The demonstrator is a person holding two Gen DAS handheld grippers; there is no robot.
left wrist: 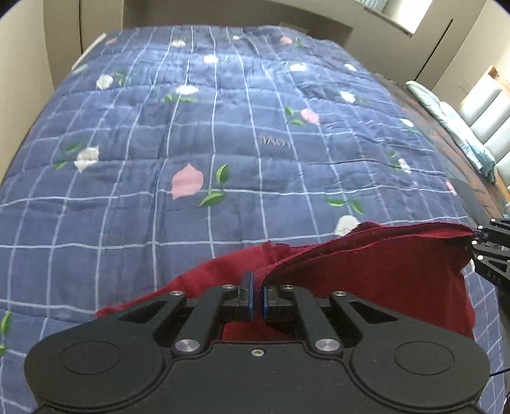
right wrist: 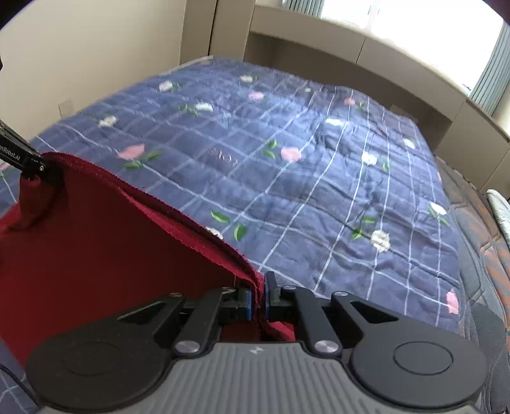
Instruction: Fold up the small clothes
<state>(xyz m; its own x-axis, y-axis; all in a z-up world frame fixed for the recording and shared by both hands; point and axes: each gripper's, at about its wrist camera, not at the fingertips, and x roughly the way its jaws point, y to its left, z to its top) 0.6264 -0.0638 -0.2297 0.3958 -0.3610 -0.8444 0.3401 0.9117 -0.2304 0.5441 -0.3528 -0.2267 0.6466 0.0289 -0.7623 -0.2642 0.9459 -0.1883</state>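
Left wrist view: left tongs (left wrist: 257,297) low in the middle of the frame, blue pads (left wrist: 251,296) drawn in narrow on a corner of the red garment (left wrist: 376,274).
Right wrist view: right tongs (right wrist: 258,294) likewise narrow, blue pads (right wrist: 248,301) pinching a doubled edge of the red garment (right wrist: 105,254).
Garment position: held up off the bed between the two tongs, its top edge running from one grip to the other; lower part droops toward the quilt (left wrist: 191,133).
Garment edge: two layers visible along the raised hem, slightly fuzzy; the cloth sags in a shallow curve between the grips.
Cross-sighting, left camera: right tongs (left wrist: 478,243) show at the far right edge, clamped on the far corner of the cloth.
Cross-sighting, right camera: left tongs (right wrist: 41,165) show at the far left edge, the cloth bunched beneath them.
Quilt: blue with a pale grid, pink and white flowers, green leaves; covers the bed (right wrist: 471,223) and lies lightly rumpled.
Surroundings: beige cabinets (left wrist: 105,19) behind the bed; bright window (right wrist: 398,19) upper right in the right wrist view; a pale blue cloth (left wrist: 459,133) lies along the bed's right side.
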